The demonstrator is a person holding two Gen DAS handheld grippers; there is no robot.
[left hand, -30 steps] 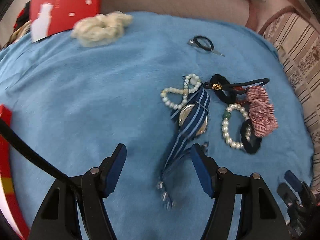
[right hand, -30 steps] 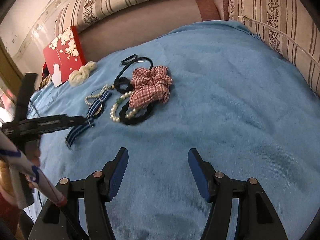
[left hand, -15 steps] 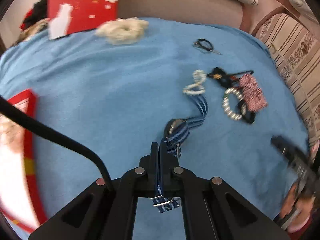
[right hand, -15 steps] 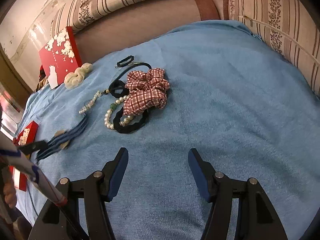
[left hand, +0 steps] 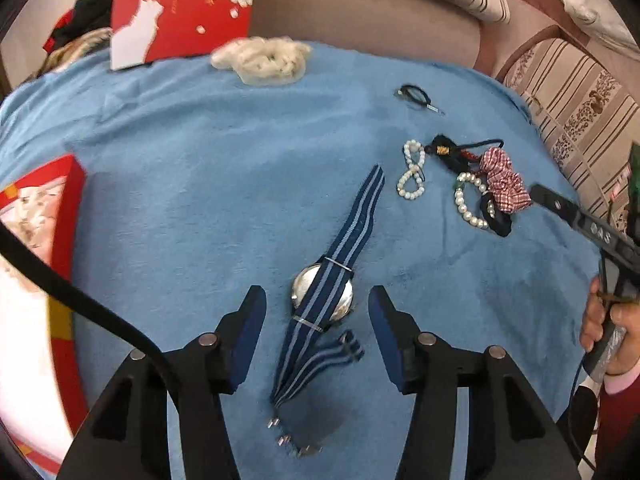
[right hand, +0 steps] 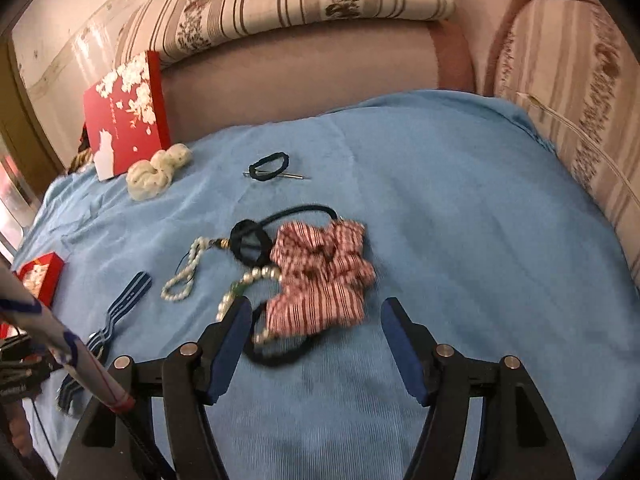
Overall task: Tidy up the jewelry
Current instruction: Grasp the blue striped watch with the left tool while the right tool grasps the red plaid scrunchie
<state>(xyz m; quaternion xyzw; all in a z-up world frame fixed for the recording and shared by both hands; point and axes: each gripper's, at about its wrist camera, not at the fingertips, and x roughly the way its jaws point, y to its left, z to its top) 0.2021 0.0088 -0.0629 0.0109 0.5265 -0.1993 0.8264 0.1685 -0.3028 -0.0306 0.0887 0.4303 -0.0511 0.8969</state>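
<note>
A watch with a blue striped strap (left hand: 356, 220) lies flat on the blue cloth, its round case between the pads of my left gripper (left hand: 317, 294). The left jaws are opening and do not touch it. The watch (right hand: 128, 296) also shows at the left of the right wrist view. My right gripper (right hand: 316, 305) hangs over a red checked scrunchie (right hand: 320, 276), its jaws opening with nothing pressed between them. Beside the scrunchie lie a pearl bracelet (right hand: 184, 276), a second pearl bracelet with a green bead (right hand: 244, 284) and a black hair tie (right hand: 250, 242).
A red floral box lid (left hand: 180, 8) leans at the back, with a cream scrunchie (left hand: 264, 60) in front of it. An open red box (left hand: 64, 208) sits at the left edge. A black tie with a pin (right hand: 269, 166) lies further back. Striped cushions border the cloth.
My left gripper shut on the watch strap, dragged the watch away from the pile, then opened and let it go. My right gripper moved in over the checked scrunchie.
</note>
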